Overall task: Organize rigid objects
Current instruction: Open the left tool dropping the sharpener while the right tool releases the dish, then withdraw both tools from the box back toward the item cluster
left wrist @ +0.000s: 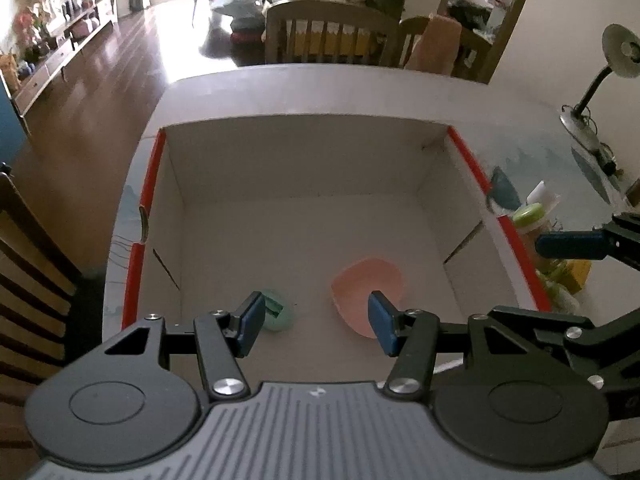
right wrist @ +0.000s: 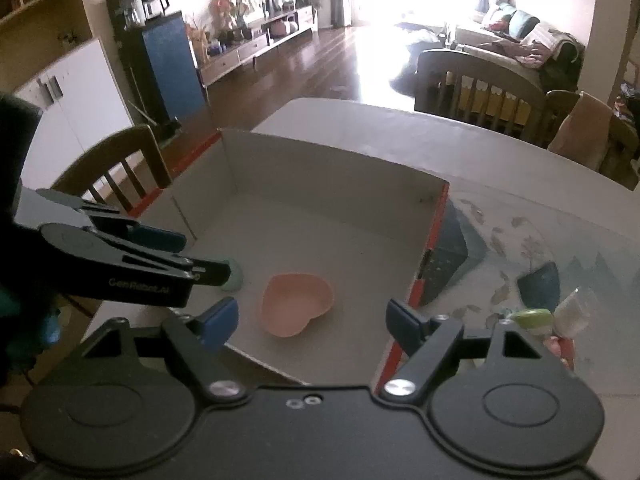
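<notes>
A pink heart-shaped dish (right wrist: 297,303) lies inside the white box (right wrist: 320,168), with a green-lidded jar (right wrist: 530,317) outside the box's right wall.

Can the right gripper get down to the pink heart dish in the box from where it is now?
Probably yes. The right gripper is open and empty above the box, the pink heart dish lies uncovered just ahead, and the left gripper sits off to the side.

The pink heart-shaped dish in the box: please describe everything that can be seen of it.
The pink heart-shaped dish is shallow, with a raised rim, and looks like smooth plastic. It is empty and lies upright on the floor of the white cardboard box, apart from the mint-green object beside it. No gripper touches it.
</notes>
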`<action>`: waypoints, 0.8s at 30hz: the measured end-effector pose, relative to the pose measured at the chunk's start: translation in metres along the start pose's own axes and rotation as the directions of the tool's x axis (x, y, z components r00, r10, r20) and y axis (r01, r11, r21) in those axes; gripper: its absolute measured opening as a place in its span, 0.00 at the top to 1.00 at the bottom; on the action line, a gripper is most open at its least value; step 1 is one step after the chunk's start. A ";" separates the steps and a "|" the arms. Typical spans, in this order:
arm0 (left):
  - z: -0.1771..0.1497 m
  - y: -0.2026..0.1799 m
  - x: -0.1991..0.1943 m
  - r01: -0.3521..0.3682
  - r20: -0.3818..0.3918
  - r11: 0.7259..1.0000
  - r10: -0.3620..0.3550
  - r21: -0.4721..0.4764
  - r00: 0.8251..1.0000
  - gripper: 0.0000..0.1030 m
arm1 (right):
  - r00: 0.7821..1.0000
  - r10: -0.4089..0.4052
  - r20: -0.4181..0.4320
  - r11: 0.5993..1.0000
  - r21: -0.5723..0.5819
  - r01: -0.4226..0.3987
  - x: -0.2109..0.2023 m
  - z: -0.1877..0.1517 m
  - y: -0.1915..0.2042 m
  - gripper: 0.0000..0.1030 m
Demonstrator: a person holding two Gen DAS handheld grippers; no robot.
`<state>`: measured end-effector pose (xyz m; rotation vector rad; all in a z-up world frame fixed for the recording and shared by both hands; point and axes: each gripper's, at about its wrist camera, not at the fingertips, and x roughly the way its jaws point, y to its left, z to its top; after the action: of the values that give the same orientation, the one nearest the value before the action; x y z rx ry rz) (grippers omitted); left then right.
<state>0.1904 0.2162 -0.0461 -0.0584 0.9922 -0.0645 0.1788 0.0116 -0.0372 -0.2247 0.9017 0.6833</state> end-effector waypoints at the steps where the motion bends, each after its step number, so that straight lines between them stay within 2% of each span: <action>1: 0.001 -0.004 -0.005 0.000 0.010 1.000 0.000 0.002 1.000 0.46 | 1.000 0.002 0.012 1.000 0.003 -0.002 -0.007 -0.003 0.000 0.20; 11: -0.012 -0.045 -0.039 -0.007 0.116 1.000 0.007 -0.002 0.993 0.46 | 0.992 0.041 0.119 0.999 0.018 -0.043 -0.047 -0.025 -0.019 0.17; 24: -0.034 -0.098 -0.068 -0.040 0.190 0.999 0.039 0.003 0.981 0.46 | 0.978 0.050 0.200 0.998 0.037 -0.059 -0.083 -0.057 -0.050 0.12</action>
<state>0.1222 0.1231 -0.0004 -0.0379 0.8013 -0.0255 0.1380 -0.0902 -0.0117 -0.0914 0.7315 0.7234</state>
